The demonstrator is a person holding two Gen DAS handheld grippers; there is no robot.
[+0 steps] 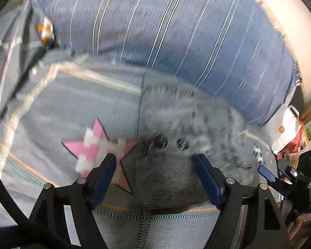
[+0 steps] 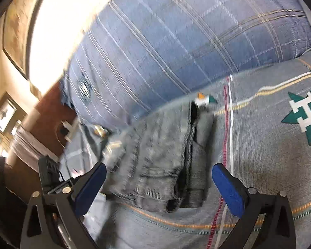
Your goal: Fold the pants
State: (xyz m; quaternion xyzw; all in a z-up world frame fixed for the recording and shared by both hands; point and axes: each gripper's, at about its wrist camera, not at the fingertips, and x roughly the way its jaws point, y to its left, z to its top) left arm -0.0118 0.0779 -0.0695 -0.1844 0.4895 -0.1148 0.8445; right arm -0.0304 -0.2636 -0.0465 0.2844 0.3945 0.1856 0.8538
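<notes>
Grey washed jeans (image 1: pixel 176 166) lie in a folded bundle on a grey bedspread (image 1: pixel 51 114); two metal buttons (image 1: pixel 161 141) at the waist face my left gripper. My left gripper (image 1: pixel 155 166) is open just above the waist end, empty. In the right wrist view the folded jeans (image 2: pixel 161 155) show stacked layers with an open edge. My right gripper (image 2: pixel 159 176) is open over the near end of the bundle, blue pads (image 2: pixel 228 188) apart on both sides. The right gripper (image 1: pixel 267 174) also shows at the right of the left wrist view.
A big blue plaid pillow (image 1: pixel 165 41) lies right behind the jeans, also in the right wrist view (image 2: pixel 176 41). The bedspread carries a pink star patch (image 1: pixel 89 145) and a green star patch (image 2: pixel 304 114). A wall and window (image 2: pixel 4 120) are at left.
</notes>
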